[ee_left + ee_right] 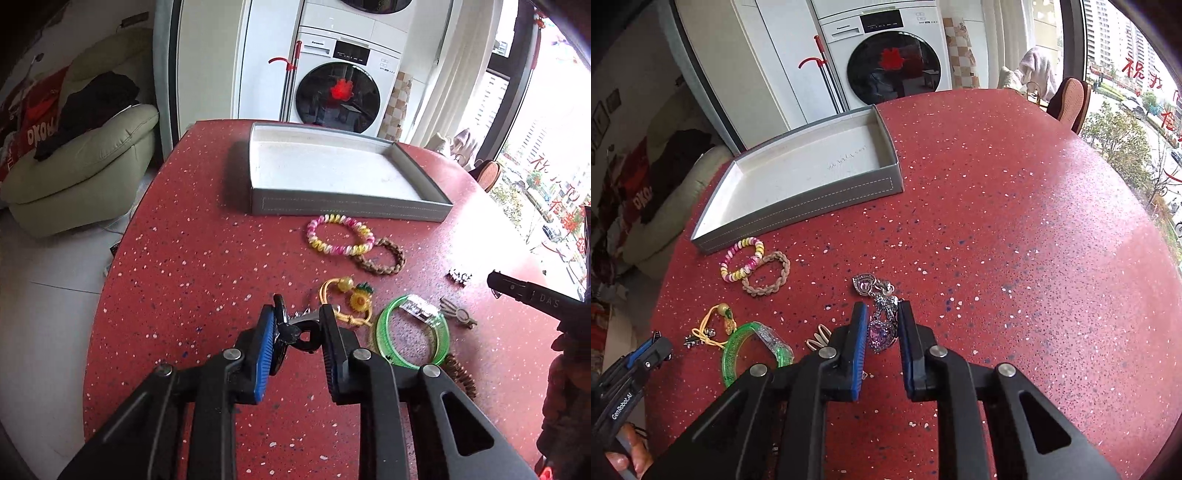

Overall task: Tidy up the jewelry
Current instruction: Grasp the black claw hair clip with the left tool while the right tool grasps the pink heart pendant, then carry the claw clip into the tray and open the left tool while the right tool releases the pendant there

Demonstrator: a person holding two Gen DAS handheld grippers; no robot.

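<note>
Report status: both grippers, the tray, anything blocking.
Left gripper shut on black hair clip; right gripper shut on purple heart pendant. Grey tray holds nothing. Bracelets on table before it; none block.

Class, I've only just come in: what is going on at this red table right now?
A person holding a gripper in each hand is sorting jewelry. The left gripper is shut on a black hair clip; the right gripper is shut on a purple heart pendant. The grey tray holds nothing yet. A pastel spiral bracelet, a braided bracelet and a green bangle lie on the table.
</note>
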